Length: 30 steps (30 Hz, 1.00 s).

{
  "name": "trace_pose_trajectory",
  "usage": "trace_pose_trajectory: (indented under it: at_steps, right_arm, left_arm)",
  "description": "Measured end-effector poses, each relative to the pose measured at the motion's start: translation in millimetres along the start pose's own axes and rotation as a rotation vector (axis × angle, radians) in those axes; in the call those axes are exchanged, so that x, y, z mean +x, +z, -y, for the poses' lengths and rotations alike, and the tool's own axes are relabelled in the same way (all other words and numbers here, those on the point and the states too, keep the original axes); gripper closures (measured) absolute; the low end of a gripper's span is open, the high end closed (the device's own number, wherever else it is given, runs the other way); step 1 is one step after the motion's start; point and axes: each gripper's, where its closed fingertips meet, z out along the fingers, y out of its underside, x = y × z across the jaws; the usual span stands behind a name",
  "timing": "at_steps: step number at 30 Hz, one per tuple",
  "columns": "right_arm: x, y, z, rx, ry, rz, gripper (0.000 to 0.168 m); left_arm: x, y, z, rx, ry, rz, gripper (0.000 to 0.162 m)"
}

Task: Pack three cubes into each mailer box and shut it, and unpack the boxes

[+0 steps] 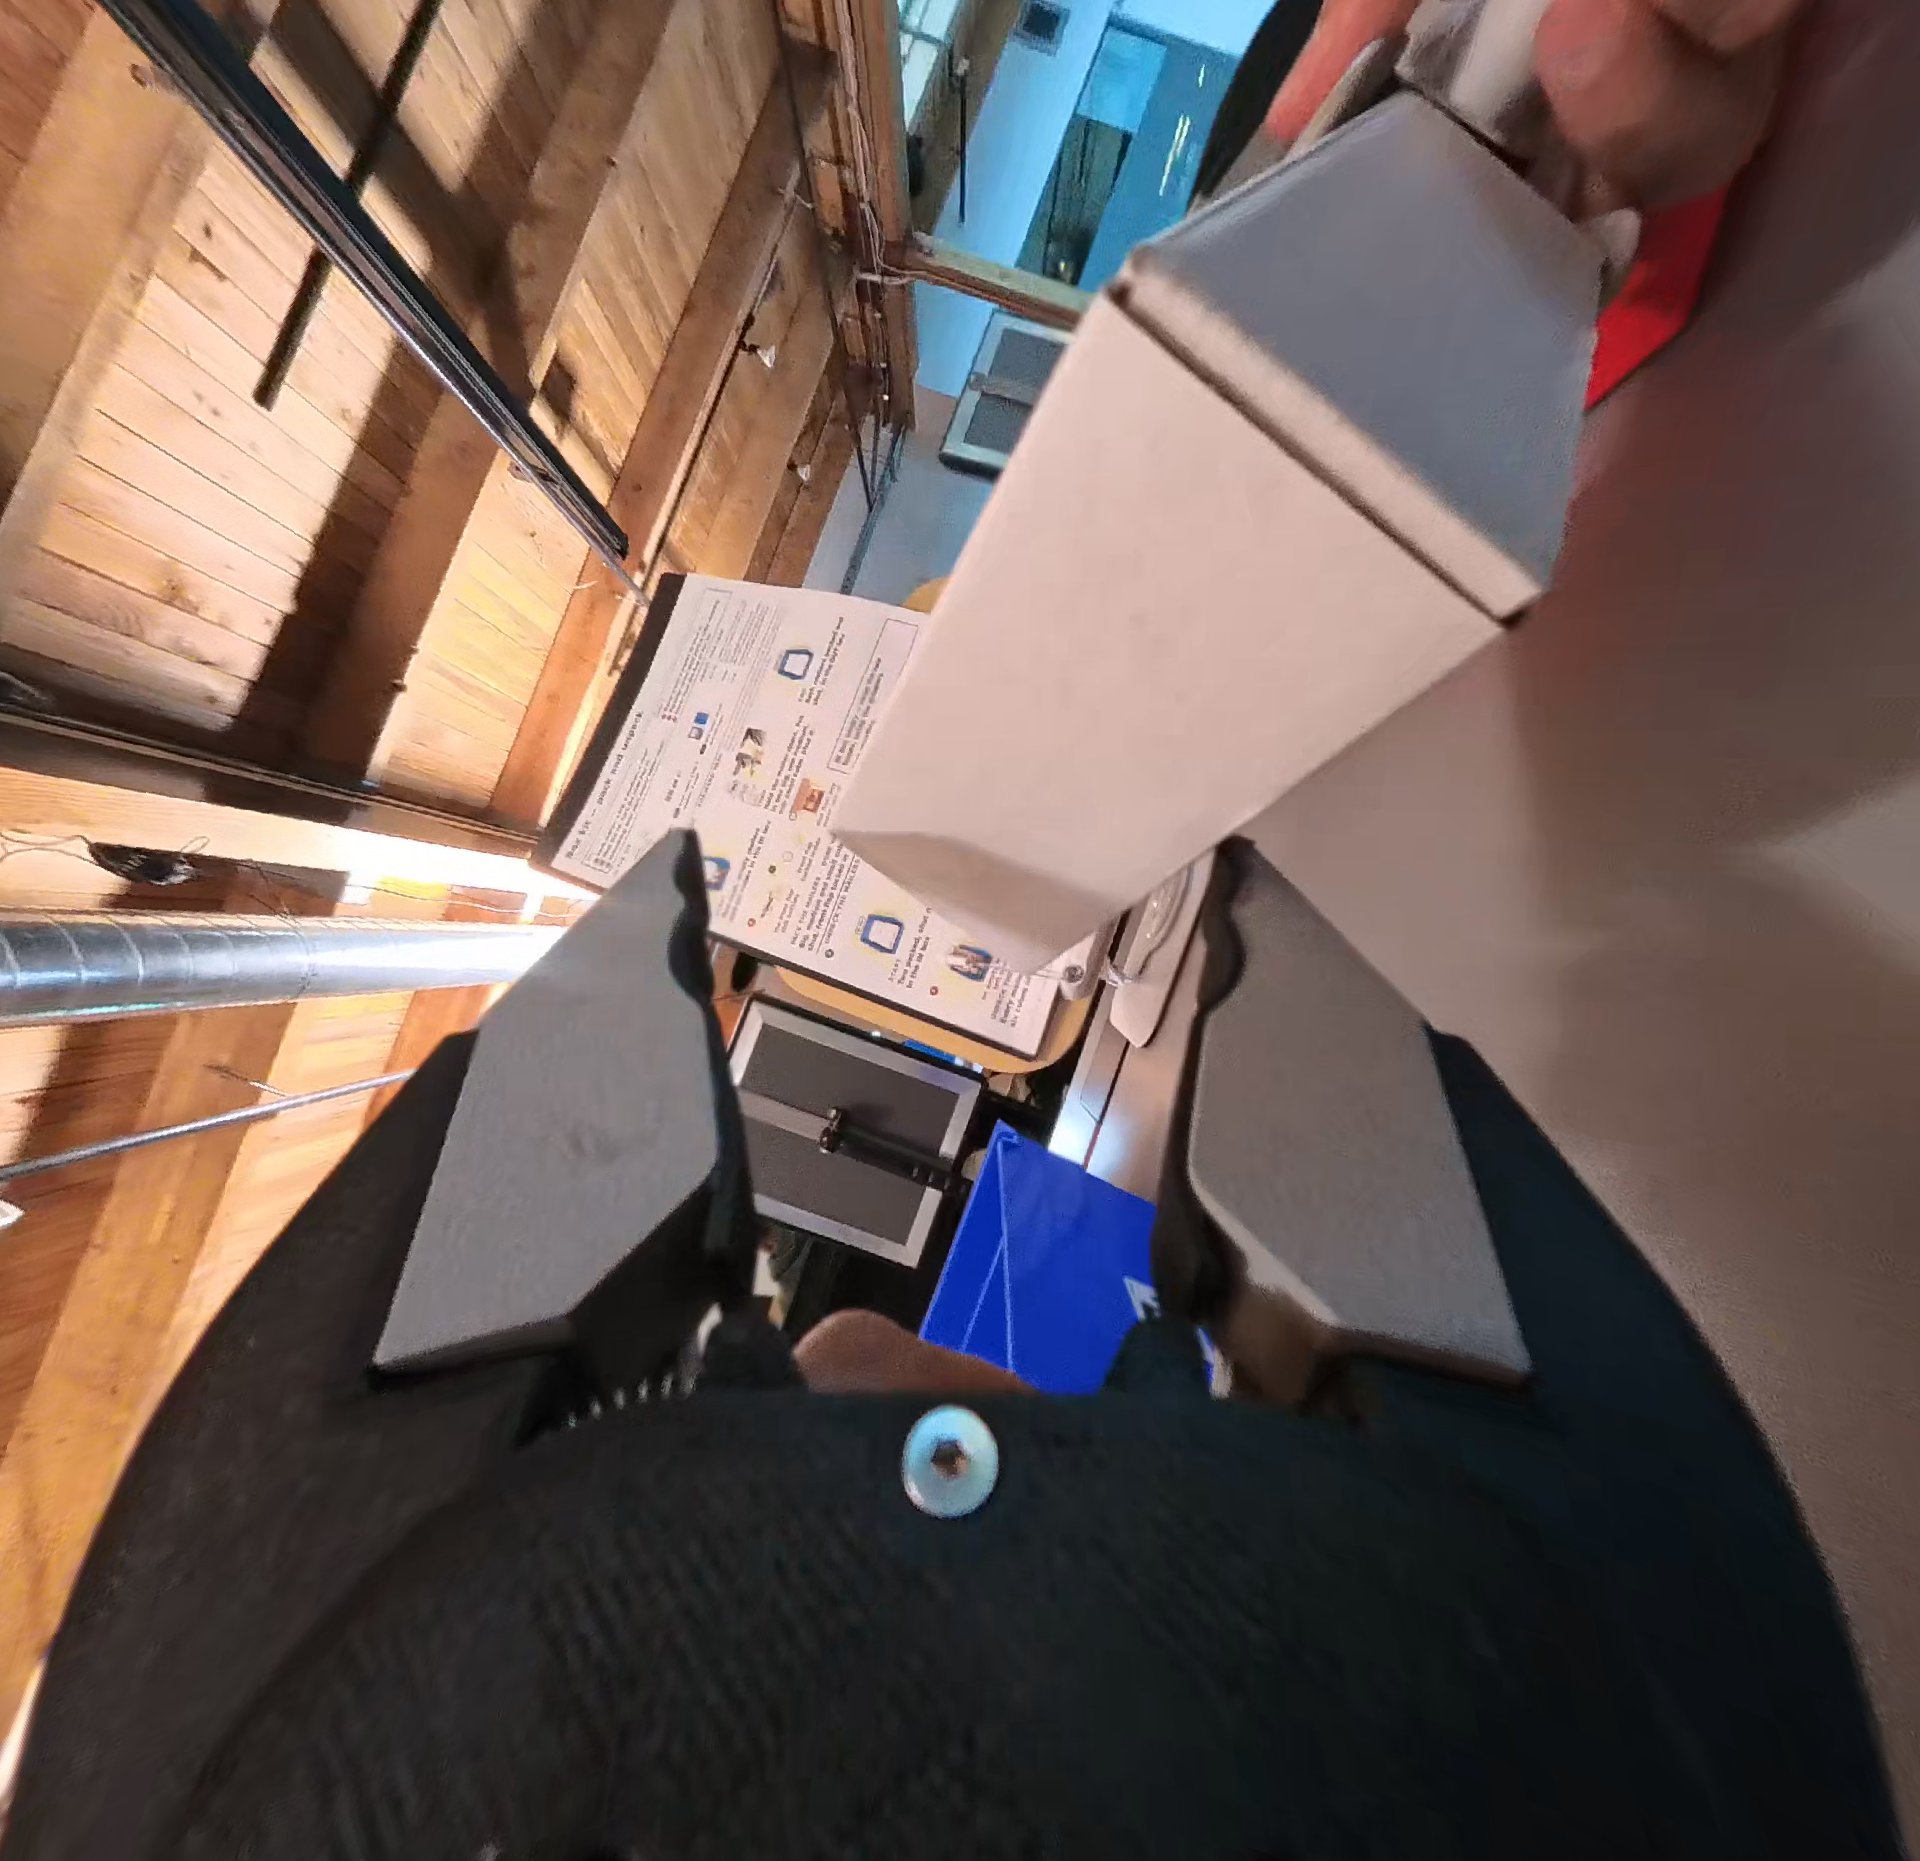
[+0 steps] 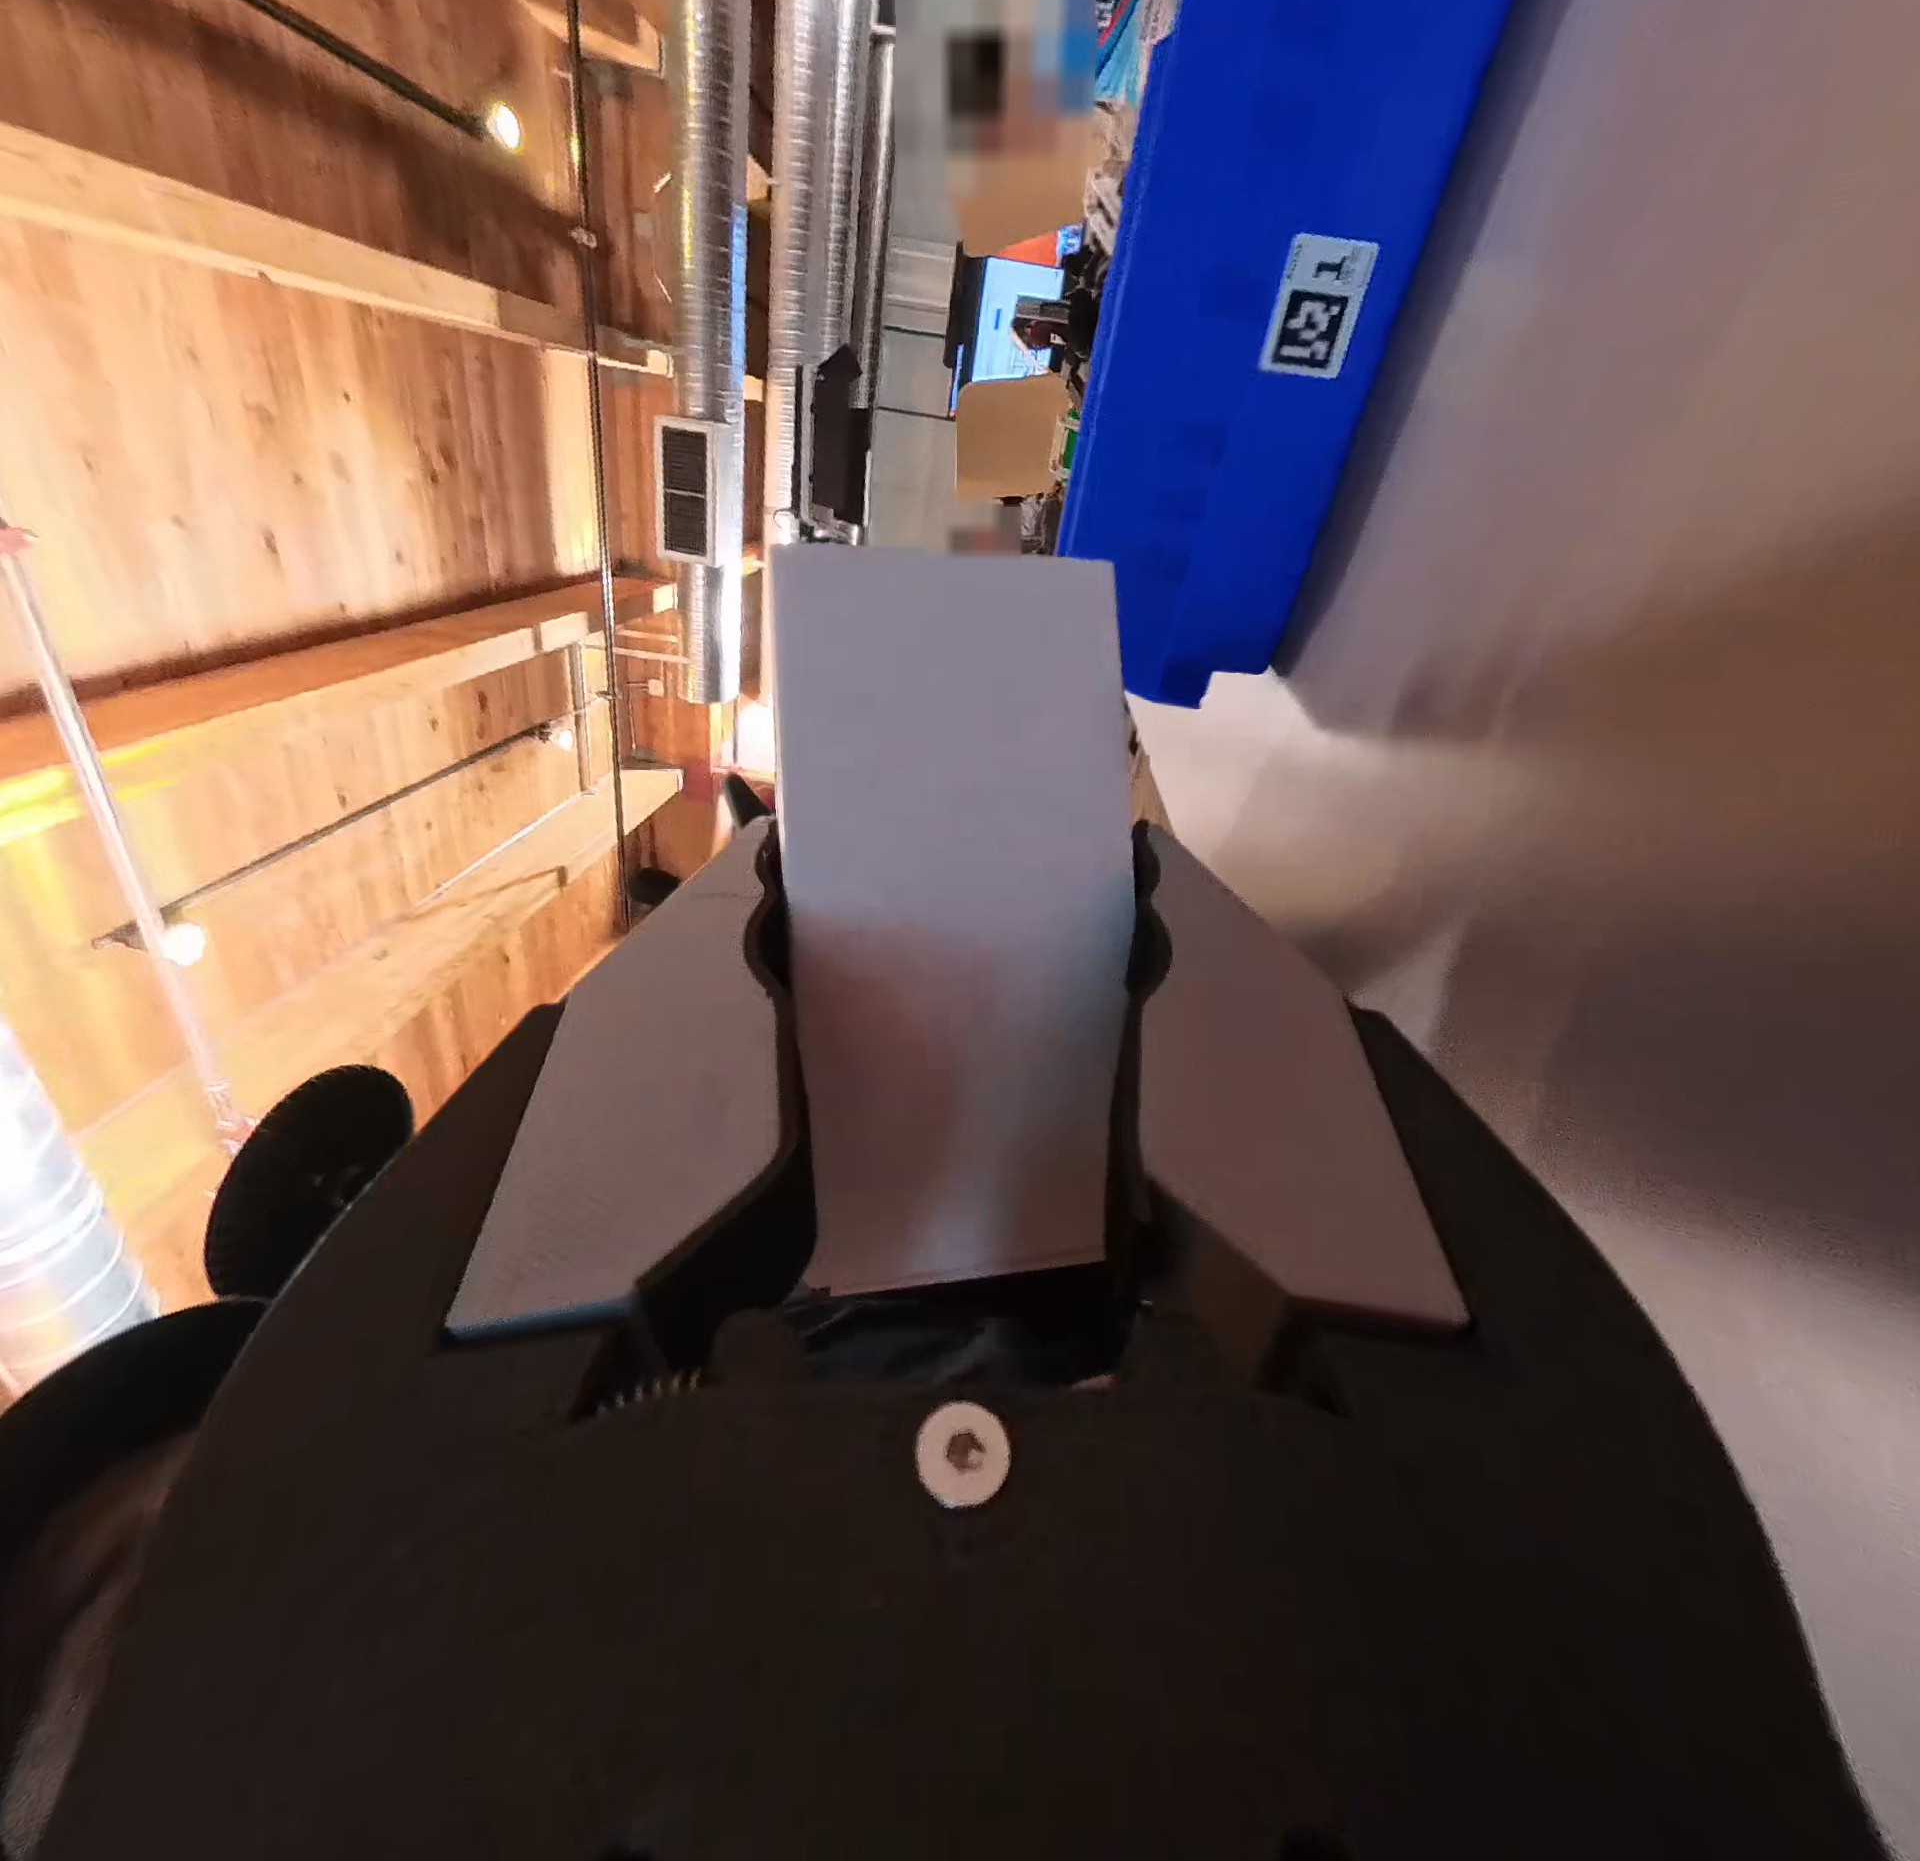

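- My right gripper (image 2: 951, 912) is clamped on the shut white mailer box (image 2: 951, 824), held aloft toward twelve o'clock.
- My left gripper (image 1: 956, 876) is spread and empty, box corner (image 1: 1174, 606) at one o'clock.
- Light, stiff cardboard, I judge; grip flat faces, as thin walls may dent.

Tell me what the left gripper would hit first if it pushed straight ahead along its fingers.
Probably the white mailer box, whose near end hangs just beyond the open left gripper. Depth is unclear; if it passes beside the box, the printed instruction sheet lies behind.
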Motion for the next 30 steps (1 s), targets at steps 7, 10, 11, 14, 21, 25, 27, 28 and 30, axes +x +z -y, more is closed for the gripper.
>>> trace_pose_trajectory:
  at_steps: [7,10,11,14,21,25,27,28,30]
  right_arm:
    - [24.2,7.7,-13.8,-0.073,0.040,-0.090,0.105]
    - [33.6,9.8,-16.6,-0.102,0.031,-0.130,0.103]
    - [35.5,10.6,-19.7,-0.129,0.010,-0.142,0.101]
    - [27.8,15.1,-27.9,-0.182,-0.030,-0.122,0.086]
    - [14.9,16.3,-55.8,-0.292,-0.089,-0.074,0.068]
    - [15.6,12.1,-69.5,-0.332,-0.053,-0.029,0.079]
    - [15.9,7.8,-75.2,-0.350,-0.073,-0.024,0.082]
    - [15.7,5.3,-78.9,-0.362,-0.088,-0.027,0.083]
    - [13.8,-0.3,-88.8,-0.383,-0.126,-0.037,0.084]
  left_arm:
    - [52.1,9.1,18.8,0.019,0.080,-0.174,0.069]
    - [67.7,8.3,28.6,0.044,0.101,-0.228,0.074]
    - [69.0,8.2,24.7,0.026,0.083,-0.253,0.076]
    - [63.5,6.7,15.7,0.015,-0.114,-0.312,0.077]
    - [55.1,-1.7,4.5,0.029,-0.498,-0.451,0.077]
    - [51.6,-4.9,-2.2,0.062,-0.623,-0.477,0.079]
    - [47.6,-4.0,-5.8,0.064,-0.694,-0.472,0.079]
    - [45.1,-2.2,-8.7,0.054,-0.739,-0.464,0.079]
    - [44.6,0.3,-14.5,0.026,-0.823,-0.478,0.079]
